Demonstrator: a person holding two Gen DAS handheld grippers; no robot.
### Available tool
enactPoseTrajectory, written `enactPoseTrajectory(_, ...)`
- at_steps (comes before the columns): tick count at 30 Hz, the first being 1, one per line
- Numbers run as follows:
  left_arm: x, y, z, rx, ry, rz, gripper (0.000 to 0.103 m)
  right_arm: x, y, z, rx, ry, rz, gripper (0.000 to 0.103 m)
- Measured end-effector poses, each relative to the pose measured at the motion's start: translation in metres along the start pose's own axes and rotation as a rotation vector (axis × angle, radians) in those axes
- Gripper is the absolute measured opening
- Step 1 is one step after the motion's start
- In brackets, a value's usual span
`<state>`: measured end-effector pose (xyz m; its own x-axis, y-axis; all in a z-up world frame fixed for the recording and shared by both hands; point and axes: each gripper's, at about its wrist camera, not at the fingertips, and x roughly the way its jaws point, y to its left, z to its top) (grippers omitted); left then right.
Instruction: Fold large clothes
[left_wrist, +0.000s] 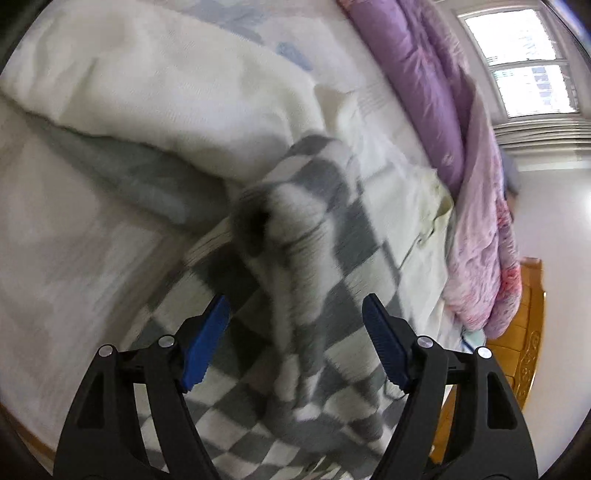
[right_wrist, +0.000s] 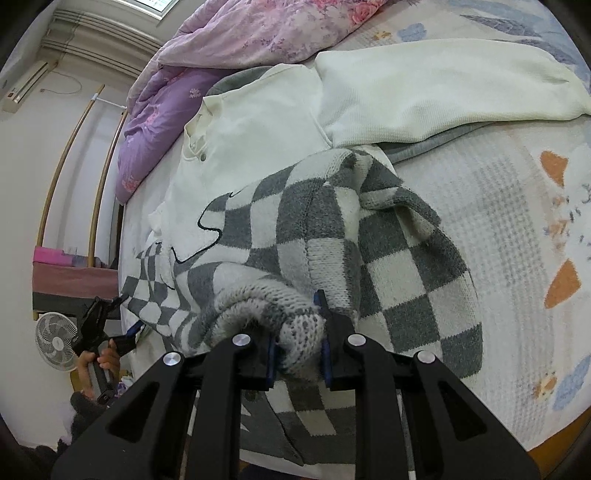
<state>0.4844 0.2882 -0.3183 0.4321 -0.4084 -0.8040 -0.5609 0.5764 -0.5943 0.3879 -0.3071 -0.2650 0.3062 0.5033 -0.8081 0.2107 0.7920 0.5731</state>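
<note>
A grey-and-white checkered knit sweater (right_wrist: 388, 240) lies on the bed, partly over a cream sweatshirt (right_wrist: 258, 122). My right gripper (right_wrist: 298, 354) is shut on a bunched fold of the checkered sweater and holds it just above the bed. My left gripper (left_wrist: 295, 343) is open and empty, hovering over the checkered sweater (left_wrist: 314, 258), which is motion-blurred in the left wrist view. The left gripper also shows in the right wrist view (right_wrist: 110, 325), at the sweater's far left edge, held by a hand.
A purple and pink floral quilt (right_wrist: 229, 59) is piled along the far side of the bed (right_wrist: 517, 221); it also shows in the left wrist view (left_wrist: 461, 147). A wooden bed frame (left_wrist: 528, 332), a white fan (right_wrist: 55, 341) and a window (left_wrist: 528, 62) lie beyond.
</note>
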Motion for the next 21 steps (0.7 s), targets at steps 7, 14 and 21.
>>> enactPoseTrajectory(7,-0.008,-0.018,-0.005,0.057,-0.08,0.085,0.012,-0.011,0.006,0.002,-0.035,-0.024,-0.005,0.016)
enactPoseTrajectory(14,-0.092,0.012,-0.082,0.122,-0.032,0.045,0.012,-0.047,-0.009,-0.023,-0.077,-0.016,-0.075,0.016)
enactPoseTrajectory(21,-0.093,0.092,-0.16,0.136,0.135,0.119,0.011,-0.038,-0.048,-0.083,-0.064,0.058,-0.21,0.016)
